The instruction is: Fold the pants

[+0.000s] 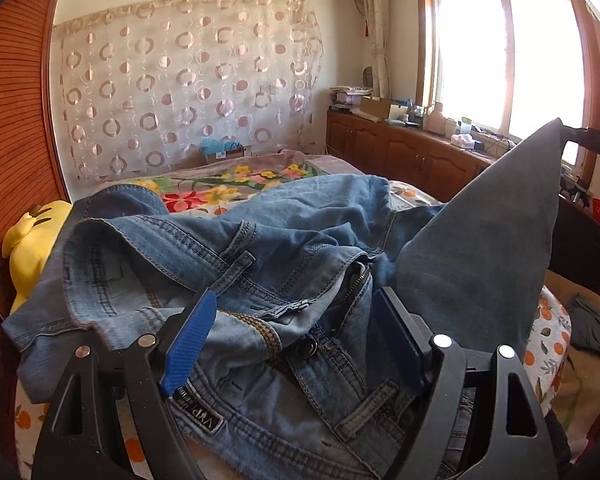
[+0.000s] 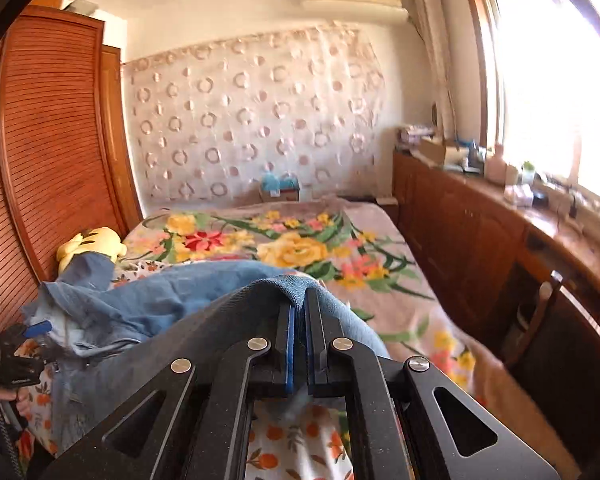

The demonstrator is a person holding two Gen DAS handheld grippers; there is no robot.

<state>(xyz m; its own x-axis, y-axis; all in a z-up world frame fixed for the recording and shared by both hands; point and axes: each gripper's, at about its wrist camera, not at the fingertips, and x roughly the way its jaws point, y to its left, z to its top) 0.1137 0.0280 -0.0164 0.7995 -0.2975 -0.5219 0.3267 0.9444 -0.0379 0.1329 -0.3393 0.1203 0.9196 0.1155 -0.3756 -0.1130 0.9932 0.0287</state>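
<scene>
Blue denim pants (image 1: pixel 300 240) lie crumpled on the bed, with the waistband, button and open zipper facing me in the left wrist view. My left gripper (image 1: pixel 296 300) hovers over the waistband, its blue pads wide apart and not pressing the cloth. One pant leg rises in a peak at the right, where my right gripper (image 1: pixel 572 136) holds its tip. In the right wrist view my right gripper (image 2: pixel 298 296) is shut on a fold of the denim pants (image 2: pixel 160 292), which drape down to the left over the bed.
The bed carries a floral blanket (image 2: pixel 300 248) and an orange-print sheet (image 2: pixel 292 440). A yellow plush toy (image 1: pixel 28 240) lies by the slatted wardrobe (image 1: pixel 12 120) on the left. A low wooden cabinet (image 1: pixel 400 152) with clutter runs under the window. A dark garment (image 1: pixel 592 328) lies at the right edge.
</scene>
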